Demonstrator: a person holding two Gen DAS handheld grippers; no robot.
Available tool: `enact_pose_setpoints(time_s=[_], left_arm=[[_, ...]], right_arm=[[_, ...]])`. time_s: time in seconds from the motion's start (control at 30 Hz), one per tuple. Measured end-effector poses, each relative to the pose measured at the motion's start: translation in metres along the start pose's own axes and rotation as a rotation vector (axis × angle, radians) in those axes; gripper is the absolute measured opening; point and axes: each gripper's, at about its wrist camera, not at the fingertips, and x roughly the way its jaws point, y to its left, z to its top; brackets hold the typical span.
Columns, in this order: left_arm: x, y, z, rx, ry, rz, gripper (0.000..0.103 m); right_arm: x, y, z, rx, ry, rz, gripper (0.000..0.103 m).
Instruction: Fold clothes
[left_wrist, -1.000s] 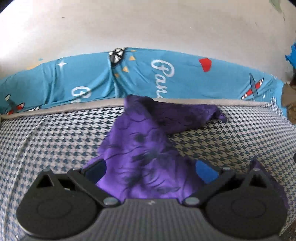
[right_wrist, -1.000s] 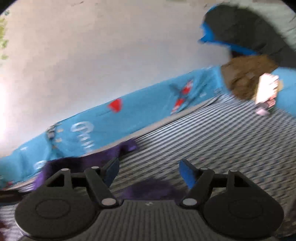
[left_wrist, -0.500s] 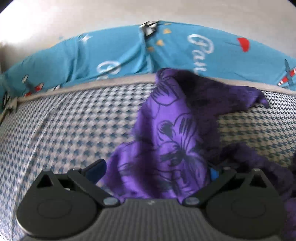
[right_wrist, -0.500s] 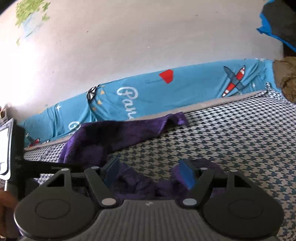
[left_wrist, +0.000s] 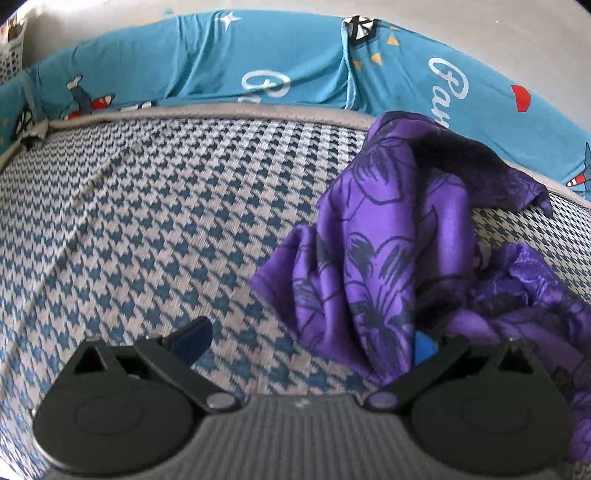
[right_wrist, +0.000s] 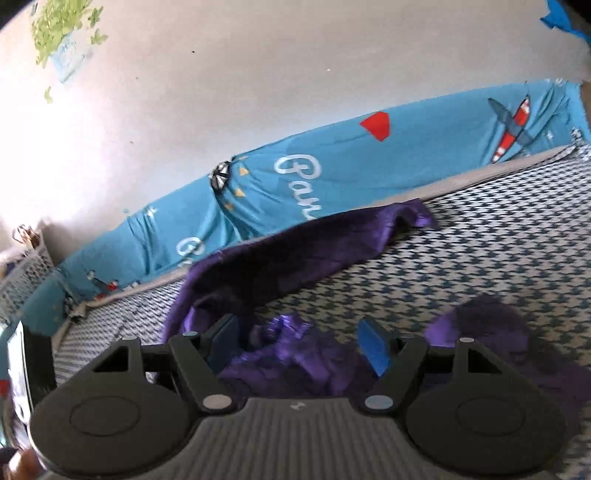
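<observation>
Covering surface: a houndstooth-patterned mattress (left_wrist: 147, 229) in blue and pale grey filled the lower field of both views
Wall: a pale wall (right_wrist: 258, 74) rose behind the bed, with a green leaf decal (right_wrist: 59, 33) at its upper left in the right wrist view
Bedding: a turquoise sheet (left_wrist: 295, 62) printed with aeroplanes and white script lay bunched along the far edge of the mattress, against the wall
Garment: a purple floral garment (left_wrist: 388, 258) lay crumpled on the mattress, one corner reaching the far edge beside the turquoise sheet, the rest heaped near both grippers
Left gripper: the left gripper (left_wrist: 306, 343) had its fingers spread wide; a fold of the garment draped over the right finger, the left finger stood over bare mattress
Right gripper: the right gripper (right_wrist: 299, 343) was spread, its fingers apart above the crumpled heap, pinching nothing
</observation>
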Motion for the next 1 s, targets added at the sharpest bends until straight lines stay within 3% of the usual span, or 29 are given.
enact_pose_setpoints(time_s=[0.23,0.47,0.83,0.87,0.93,1.0], left_arm=[[0.002,0.018,-0.007,-0.008,0.027,-0.022,0.103],[0.006,0.032,-0.013,-0.063,0.041,-0.074,0.103],[0.008,0.029,-0.014,-0.062,0.026,-0.080,0.103],[0.008,0.030,-0.014,-0.070,0.026,-0.084,0.103],[0.007,0.033,-0.013,-0.084,0.025,-0.093,0.103],[0.006,0.034,-0.014,-0.088,0.021,-0.100,0.103]], right_arm=[[0.028,0.011,0.006,0.007,0.047,0.018,0.071],[0.063,0.017,0.006,-0.118,0.132,-0.052,0.073],[0.097,0.023,-0.013,-0.252,0.227,-0.091,0.072],[0.099,0.024,-0.015,-0.261,0.226,-0.091,0.068],[0.100,0.026,-0.017,-0.274,0.227,-0.091,0.023],[0.099,0.025,-0.017,-0.270,0.226,-0.102,0.014]])
